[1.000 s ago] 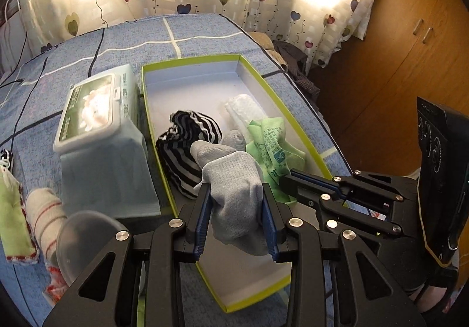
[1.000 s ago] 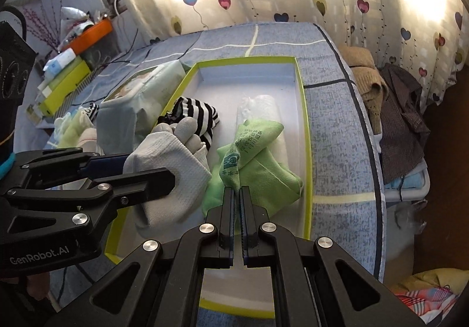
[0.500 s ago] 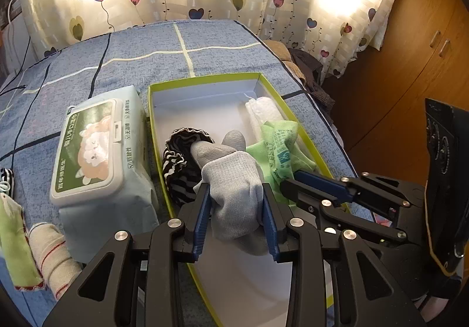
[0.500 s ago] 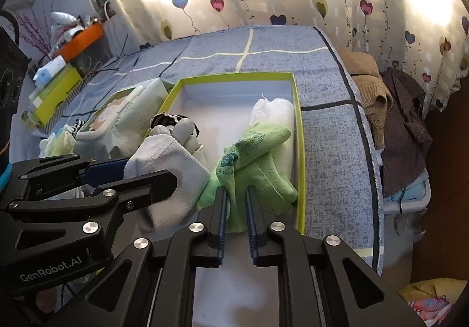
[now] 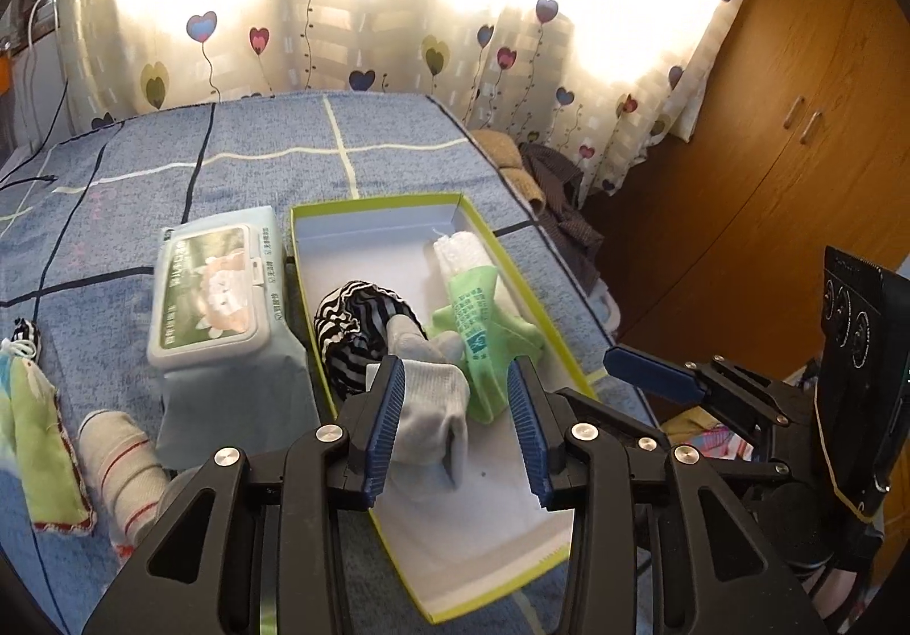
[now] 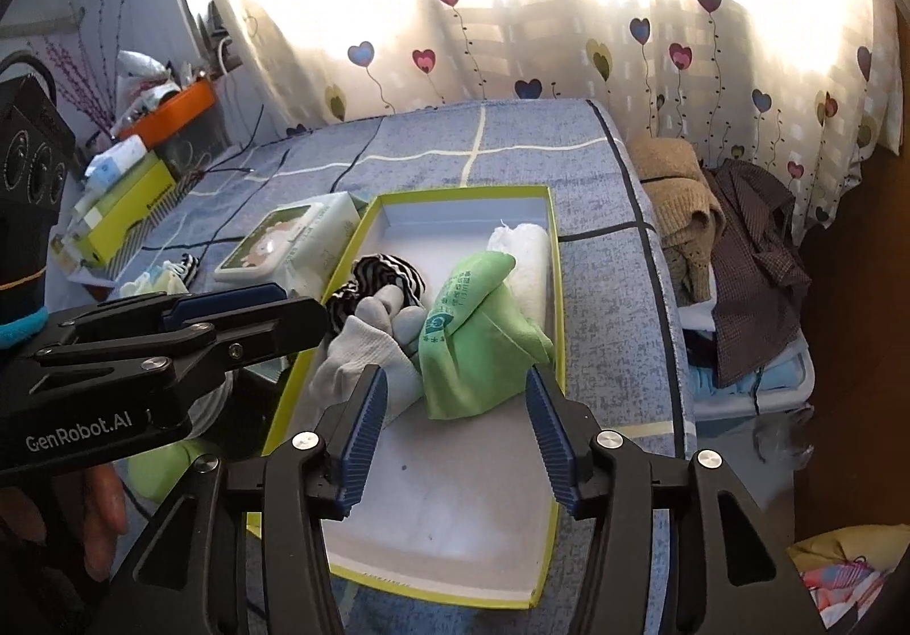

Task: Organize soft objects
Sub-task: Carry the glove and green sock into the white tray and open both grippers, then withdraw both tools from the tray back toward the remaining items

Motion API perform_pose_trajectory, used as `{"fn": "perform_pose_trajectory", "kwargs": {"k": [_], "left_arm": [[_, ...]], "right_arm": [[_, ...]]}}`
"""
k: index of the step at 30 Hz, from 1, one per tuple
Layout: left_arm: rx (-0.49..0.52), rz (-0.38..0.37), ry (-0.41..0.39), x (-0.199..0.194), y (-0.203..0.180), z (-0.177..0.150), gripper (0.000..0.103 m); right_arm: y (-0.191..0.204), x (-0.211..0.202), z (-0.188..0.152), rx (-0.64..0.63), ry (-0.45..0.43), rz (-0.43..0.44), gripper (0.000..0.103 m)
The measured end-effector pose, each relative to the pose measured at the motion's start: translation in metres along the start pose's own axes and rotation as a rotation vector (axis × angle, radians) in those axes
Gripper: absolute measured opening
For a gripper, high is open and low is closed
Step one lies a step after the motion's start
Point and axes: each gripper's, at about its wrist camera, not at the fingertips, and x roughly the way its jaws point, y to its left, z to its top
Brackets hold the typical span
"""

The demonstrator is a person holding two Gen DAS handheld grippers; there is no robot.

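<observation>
A green-rimmed box (image 5: pixel 515 259) (image 6: pixel 557 305) lies on the blue bed. In it are a grey glove (image 5: pixel 435 407) (image 6: pixel 364 356), a green cloth pouch (image 5: pixel 483 345) (image 6: pixel 478 345), a striped black-and-white sock (image 5: pixel 352 328) (image 6: pixel 387 271) and a white roll (image 5: pixel 458 254) (image 6: pixel 526 259). My left gripper (image 5: pixel 455 427) is open above the near part of the box, the glove lying between its jaws. My right gripper (image 6: pixel 455 441) is open just behind the green pouch.
A pack of wet wipes (image 5: pixel 219 299) (image 6: pixel 290 242) stands left of the box. A rolled striped cloth (image 5: pixel 122 458) and a green pouch (image 5: pixel 42 441) lie at the left. Clothes (image 6: pixel 739 242) hang off the bed's right side. A wooden wardrobe (image 5: pixel 796 123) is at the right.
Both grippers have opened and pulled back and up. The left one let go of the grey glove, the right one let go of the green pouch; both now rest in the box.
</observation>
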Motion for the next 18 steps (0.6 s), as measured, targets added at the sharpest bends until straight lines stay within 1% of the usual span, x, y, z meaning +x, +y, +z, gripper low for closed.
{"fn": "perform_pose_trajectory", "kwargs": {"k": [4, 9, 15, 18], "left_arm": [[-0.005, -0.013, -0.037, -0.023, 0.001, -0.008, 0.039], [-0.002, 0.005, -0.077, -0.051, 0.004, -0.024, 0.039], [-0.006, 0.064, -0.111, -0.076, 0.013, -0.042, 0.039], [-0.024, 0.084, -0.124, -0.085, 0.022, -0.048, 0.039]], "right_arm": [[0.011, -0.022, -0.005, 0.000, -0.039, 0.003, 0.053], [0.031, -0.038, -0.015, -0.021, -0.058, 0.020, 0.054], [0.055, -0.045, -0.023, -0.048, -0.061, 0.047, 0.054], [0.065, -0.046, -0.025, -0.059, -0.060, 0.056, 0.054]]}}
